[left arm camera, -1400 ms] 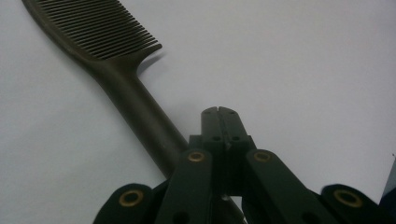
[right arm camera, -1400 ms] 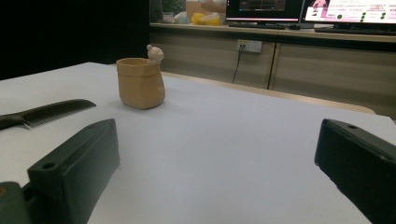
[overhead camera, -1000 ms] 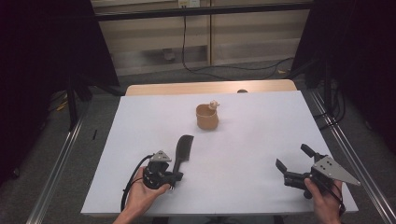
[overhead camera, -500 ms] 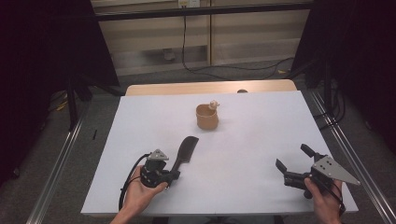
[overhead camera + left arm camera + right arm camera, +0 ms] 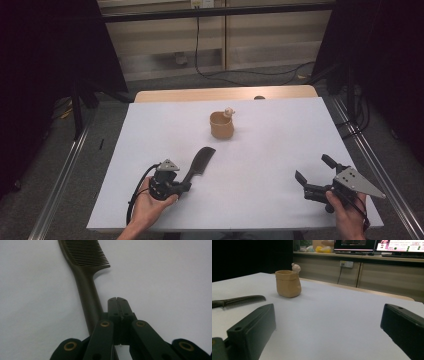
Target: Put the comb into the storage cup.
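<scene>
A dark comb (image 5: 201, 161) lies on the white table (image 5: 280, 135), teeth end pointing away from me. My left gripper (image 5: 186, 187) rests at the comb's handle end. In the left gripper view its jaws (image 5: 116, 300) are pressed together with nothing between them, and the comb (image 5: 85, 277) handle runs just left of them. My right gripper (image 5: 314, 168) sits near the table's front right, open and empty; its view (image 5: 328, 312) looks toward a tan pouch-shaped cup (image 5: 288, 283) with a small figure on its rim. The cup (image 5: 221, 126) stands upright past the table's middle.
A wooden strip (image 5: 225, 94) runs along the table's far edge. Metal rails (image 5: 372, 165) flank both sides, and a cable (image 5: 240, 75) lies on the floor beyond. Monitors (image 5: 402, 245) sit on a counter far behind.
The comb's toothed end has swung slightly to the right. Both hands stay where they were.
</scene>
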Demonstrator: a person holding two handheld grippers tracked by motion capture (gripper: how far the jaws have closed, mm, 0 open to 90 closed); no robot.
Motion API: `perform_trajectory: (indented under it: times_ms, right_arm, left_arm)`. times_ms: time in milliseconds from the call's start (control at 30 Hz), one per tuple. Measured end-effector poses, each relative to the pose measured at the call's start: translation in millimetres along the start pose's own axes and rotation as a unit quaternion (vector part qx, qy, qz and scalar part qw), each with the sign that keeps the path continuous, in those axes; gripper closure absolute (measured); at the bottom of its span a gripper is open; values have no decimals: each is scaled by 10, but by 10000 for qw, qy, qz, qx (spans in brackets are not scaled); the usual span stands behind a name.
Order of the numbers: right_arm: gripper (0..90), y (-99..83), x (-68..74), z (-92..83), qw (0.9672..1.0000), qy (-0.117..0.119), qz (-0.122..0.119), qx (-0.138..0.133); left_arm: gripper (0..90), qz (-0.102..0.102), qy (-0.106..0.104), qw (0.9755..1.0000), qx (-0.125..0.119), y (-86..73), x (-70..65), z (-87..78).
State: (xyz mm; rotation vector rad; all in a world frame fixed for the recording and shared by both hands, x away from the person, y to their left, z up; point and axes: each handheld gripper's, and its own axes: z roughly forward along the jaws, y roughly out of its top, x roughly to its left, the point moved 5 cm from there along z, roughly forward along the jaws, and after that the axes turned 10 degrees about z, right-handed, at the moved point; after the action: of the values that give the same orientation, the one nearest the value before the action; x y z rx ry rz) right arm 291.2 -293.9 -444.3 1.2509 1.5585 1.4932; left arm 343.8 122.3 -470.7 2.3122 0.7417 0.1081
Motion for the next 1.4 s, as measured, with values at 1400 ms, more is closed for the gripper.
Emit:
perform_trajectory:
  times_ms: [1400]
  right_arm:
    - [0, 4, 4, -3, 10000, 6, -12, -11]
  left_arm:
    - [676, 96, 301, 9890, -1445, 173, 134, -331]
